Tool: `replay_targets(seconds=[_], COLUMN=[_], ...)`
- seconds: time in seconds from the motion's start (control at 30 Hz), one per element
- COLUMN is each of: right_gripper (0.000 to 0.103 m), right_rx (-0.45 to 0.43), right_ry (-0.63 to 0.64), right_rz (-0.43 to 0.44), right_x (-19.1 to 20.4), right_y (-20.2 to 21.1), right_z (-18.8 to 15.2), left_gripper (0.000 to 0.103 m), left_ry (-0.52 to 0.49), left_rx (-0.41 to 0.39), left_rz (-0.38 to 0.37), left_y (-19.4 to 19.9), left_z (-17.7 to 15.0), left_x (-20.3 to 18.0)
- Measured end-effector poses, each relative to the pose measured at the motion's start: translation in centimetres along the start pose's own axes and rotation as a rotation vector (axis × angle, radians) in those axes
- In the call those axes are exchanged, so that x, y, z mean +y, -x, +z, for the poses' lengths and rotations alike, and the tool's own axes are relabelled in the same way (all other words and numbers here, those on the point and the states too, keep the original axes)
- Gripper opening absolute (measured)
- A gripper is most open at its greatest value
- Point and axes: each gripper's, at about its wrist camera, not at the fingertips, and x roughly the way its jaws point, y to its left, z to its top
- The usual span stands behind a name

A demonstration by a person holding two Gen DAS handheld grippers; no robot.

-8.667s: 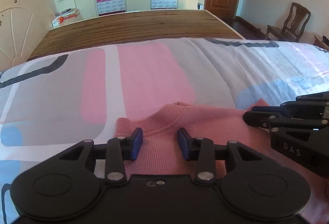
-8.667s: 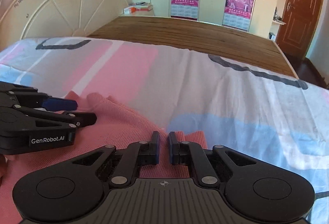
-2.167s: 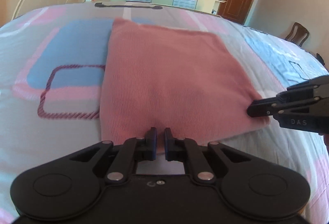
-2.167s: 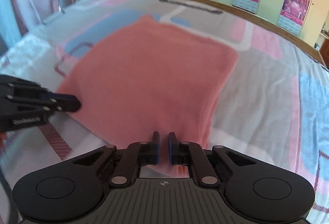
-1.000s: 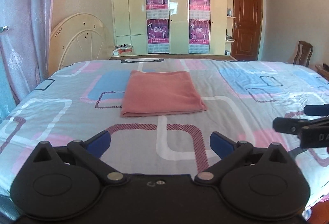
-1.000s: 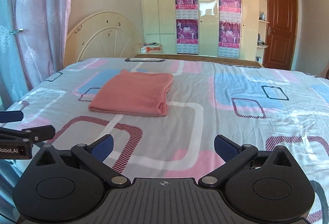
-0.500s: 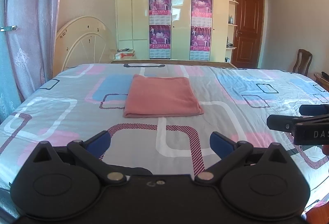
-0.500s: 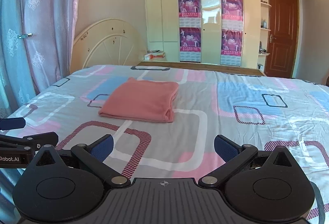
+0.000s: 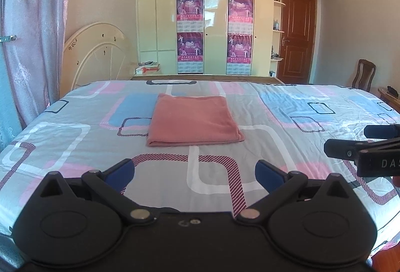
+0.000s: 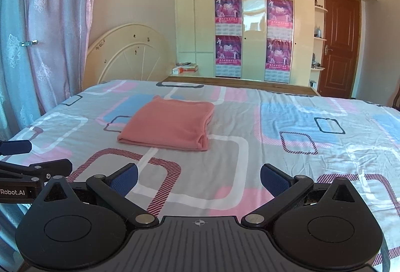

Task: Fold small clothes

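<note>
Nearest to me, my left gripper is spread wide with nothing between its blue pads, held above the near edge of the bed. My right gripper is just as wide apart and empty, beside the left one. Under both lies the patterned bedsheet of grey, pink and blue rectangles. Further out, well apart from both grippers, the pink garment sits folded into a neat rectangle, flat on the sheet left of the bed's middle. Beyond it stand the cream headboard, the wardrobe with posters and the brown door.
</note>
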Motion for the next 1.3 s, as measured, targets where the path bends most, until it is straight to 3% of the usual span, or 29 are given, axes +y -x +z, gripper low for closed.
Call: replay_targets(seconds=[1.3], right_gripper=[0.103], right_rx=[-0.001], right_ry=[0.005], right_rz=[-0.003], right_x=[-0.7], right_y=[0.05], right_z=[0.08], left_gripper=[0.103], left_ry=[-0.022], left_rx=[-0.015], left_rz=[-0.003], left_y=[0.01], left_z=[0.31], left_x=[0.29])
